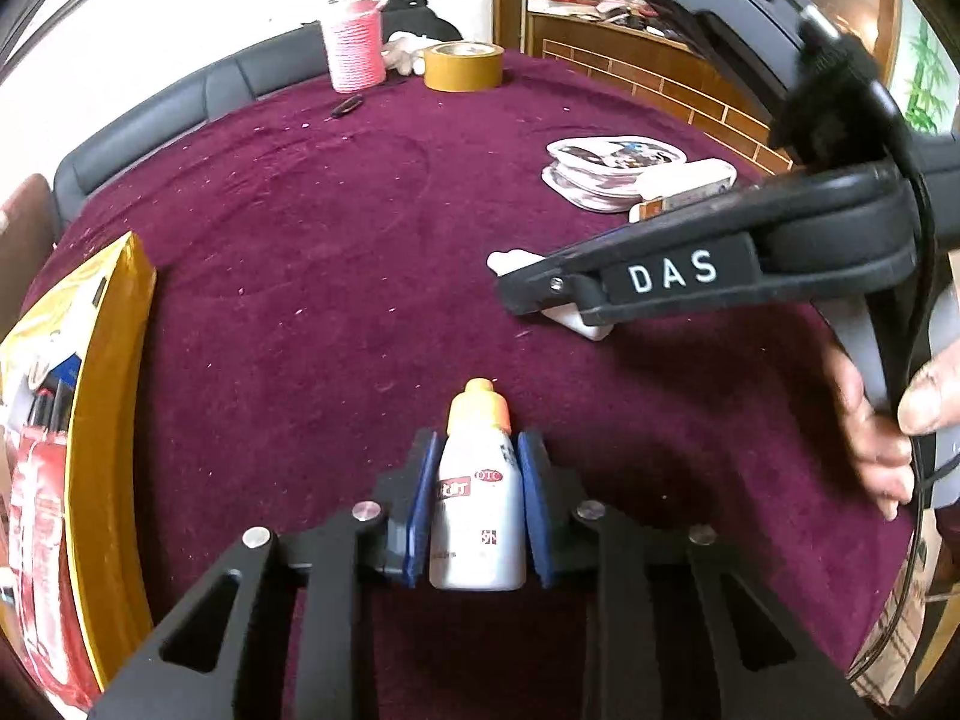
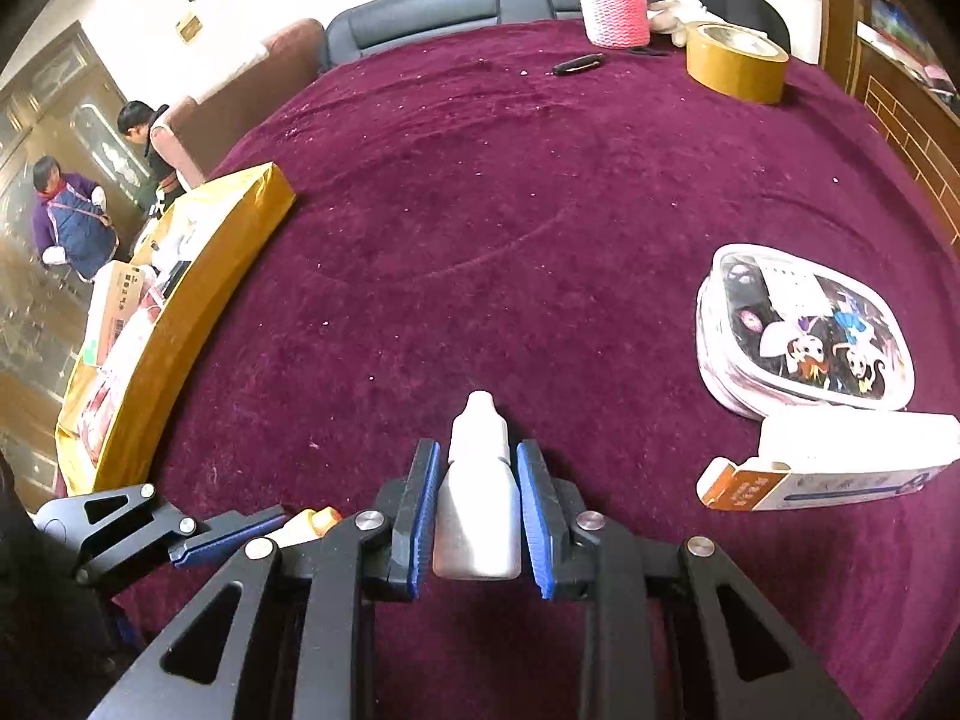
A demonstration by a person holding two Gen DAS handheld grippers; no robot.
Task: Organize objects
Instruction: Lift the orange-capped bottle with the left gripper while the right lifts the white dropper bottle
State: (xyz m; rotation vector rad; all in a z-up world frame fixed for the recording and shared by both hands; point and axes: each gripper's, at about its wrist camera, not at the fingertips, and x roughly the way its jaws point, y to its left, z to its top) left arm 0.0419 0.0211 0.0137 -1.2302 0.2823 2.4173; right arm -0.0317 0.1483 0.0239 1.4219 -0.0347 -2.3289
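Left gripper (image 1: 477, 504) clamps an orange-capped bottle (image 1: 478, 492) and right gripper (image 2: 478, 504) a plain white bottle (image 2: 477, 516) near the tabletop's (image 2: 480, 210) front edge, probably bound for the yellow box (image 2: 180, 324) at its left edge.

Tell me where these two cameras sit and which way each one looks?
Left wrist view: sits on the left gripper, looking down along its fingers at an orange-capped bottle; a hand shows.
Right wrist view: sits on the right gripper, looking down at a white dropper bottle; no hand shows.
Both share the maroon tablecloth, tape roll and yellow box.
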